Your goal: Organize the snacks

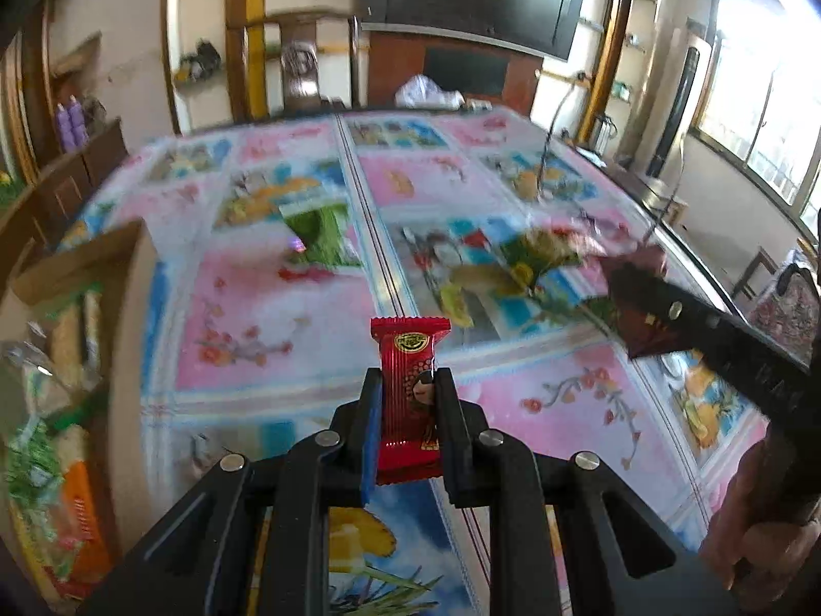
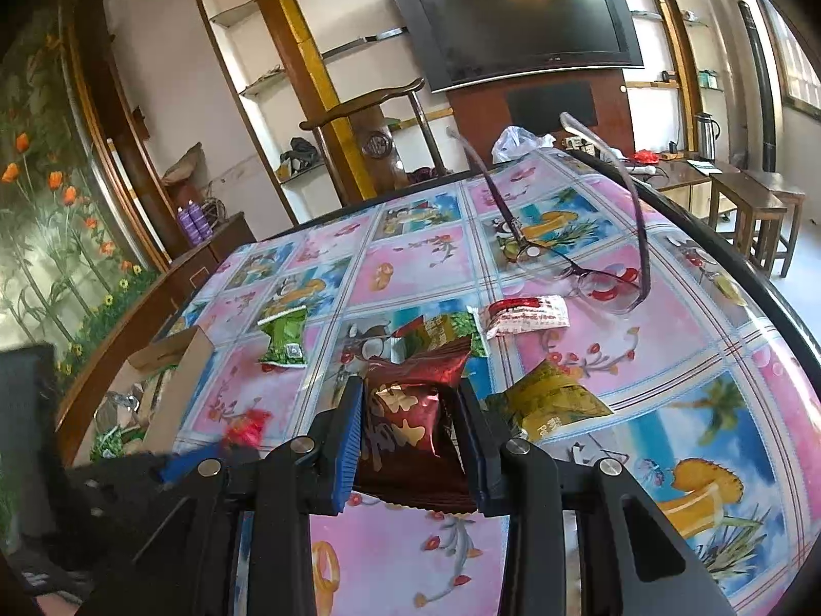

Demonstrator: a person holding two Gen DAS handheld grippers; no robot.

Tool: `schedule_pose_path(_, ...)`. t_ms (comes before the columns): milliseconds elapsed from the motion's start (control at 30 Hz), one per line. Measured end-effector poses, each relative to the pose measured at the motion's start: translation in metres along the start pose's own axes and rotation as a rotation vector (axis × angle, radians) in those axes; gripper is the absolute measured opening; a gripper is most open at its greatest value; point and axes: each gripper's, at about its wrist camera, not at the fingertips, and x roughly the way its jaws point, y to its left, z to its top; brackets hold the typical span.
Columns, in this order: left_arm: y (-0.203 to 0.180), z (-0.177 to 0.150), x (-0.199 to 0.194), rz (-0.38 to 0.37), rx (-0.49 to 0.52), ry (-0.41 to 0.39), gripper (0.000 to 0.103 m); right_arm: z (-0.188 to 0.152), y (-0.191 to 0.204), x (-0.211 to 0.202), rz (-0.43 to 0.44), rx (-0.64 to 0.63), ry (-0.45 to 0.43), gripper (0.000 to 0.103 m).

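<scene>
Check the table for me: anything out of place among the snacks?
Yes: a pair of eyeglasses lies on the table beyond the loose snack packets, temples sticking up. It is no snack. Otherwise, each gripper holds a packet and nothing looks spilled or torn.

We see a wall-mounted television (image 2: 518, 20) at twelve o'clock, bright windows (image 1: 759, 102) at two, flower mural (image 2: 46, 215) at nine.

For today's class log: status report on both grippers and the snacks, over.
Left gripper shut on red snack bar. Right gripper shut on dark red packet. Cardboard box left; glasses lie beyond loose snacks.
</scene>
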Motion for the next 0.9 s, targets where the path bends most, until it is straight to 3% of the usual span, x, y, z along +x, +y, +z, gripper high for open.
schedule_pose_path(267,-0.013,0.002,-0.023,0.193,0.095,-0.176,0.018,-0.004,0.016,-0.001,0.011,-0.071,-0.007,0.037)
schedule_pose_path(467,-0.014,0.002,-0.030,0.250,0.119,-0.227,0.018,-0.006,0.021,-0.002,0.012,-0.095,-0.012,0.037)
schedule_pose_path(900,-0.020,-0.001,-0.034,0.292,0.162,-0.257,0.018,-0.007,0.021,-0.001,0.006,-0.099,-0.010,0.037)
